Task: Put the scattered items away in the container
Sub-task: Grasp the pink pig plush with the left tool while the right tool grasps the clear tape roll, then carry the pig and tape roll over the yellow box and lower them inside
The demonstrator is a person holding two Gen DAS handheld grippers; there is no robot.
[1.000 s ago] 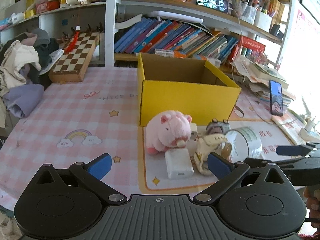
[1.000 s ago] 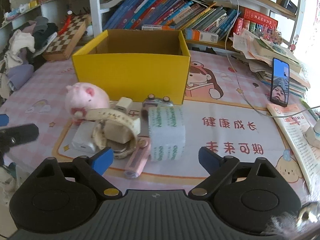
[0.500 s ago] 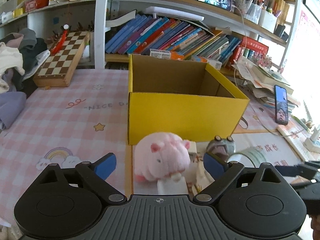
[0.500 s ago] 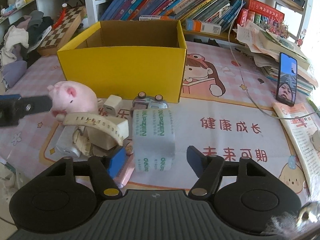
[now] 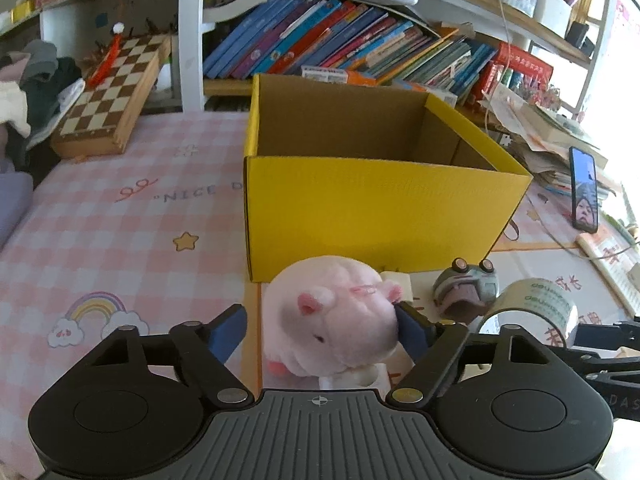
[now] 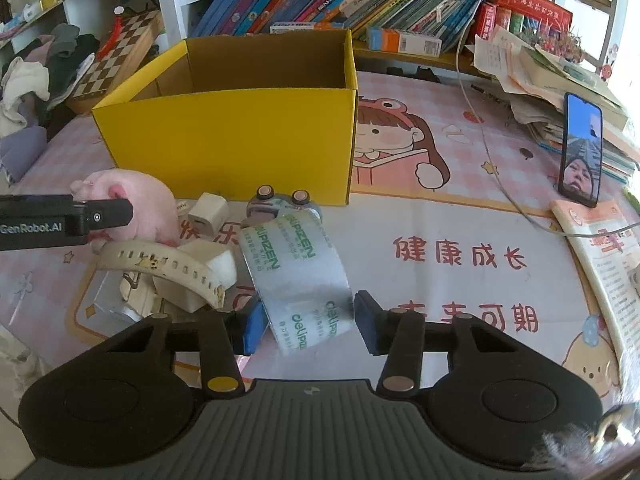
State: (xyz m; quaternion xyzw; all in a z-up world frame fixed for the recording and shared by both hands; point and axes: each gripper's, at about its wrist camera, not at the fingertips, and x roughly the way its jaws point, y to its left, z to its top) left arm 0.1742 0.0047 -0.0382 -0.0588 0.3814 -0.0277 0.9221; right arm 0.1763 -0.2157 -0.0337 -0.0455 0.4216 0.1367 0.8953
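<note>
Closing on 2 items at once, both grippers sit low over the cluster in front of the yellow cardboard box (image 5: 372,200).

Item 1: pink plush pig (image 5: 336,316), on the mat just in front of the box's near wall. The left gripper (image 5: 320,328) straddles it with jaws narrowing; the right-hand pad touches the pig's side, while the left-hand pad stands a little apart from it. No firm hold yet. Advice: let both pads sink into the soft body at its widest part before lifting, since plush compresses and can slip out of a shallow pinch.

Item 2: roll of clear packing tape (image 6: 300,276), standing on its edge on the mat, near the box and just beside a cream watch strap (image 6: 168,264). The right gripper (image 6: 306,322) has the roll between its jaws, which are narrowing; the pads are at or very near the roll's 2 flat faces, and full contact cannot be confirmed. Advice: squeeze squarely across the faces so the roll does not twist or roll away, and keep the left-hand pad clear of the watch strap.

Items left: a white charger cube (image 6: 208,216), a small grey toy car (image 6: 280,204) and a white power adapter (image 5: 352,378).

Container: open-topped and appearing empty. Advice: lift each item above the near rim before carrying it over.
</note>
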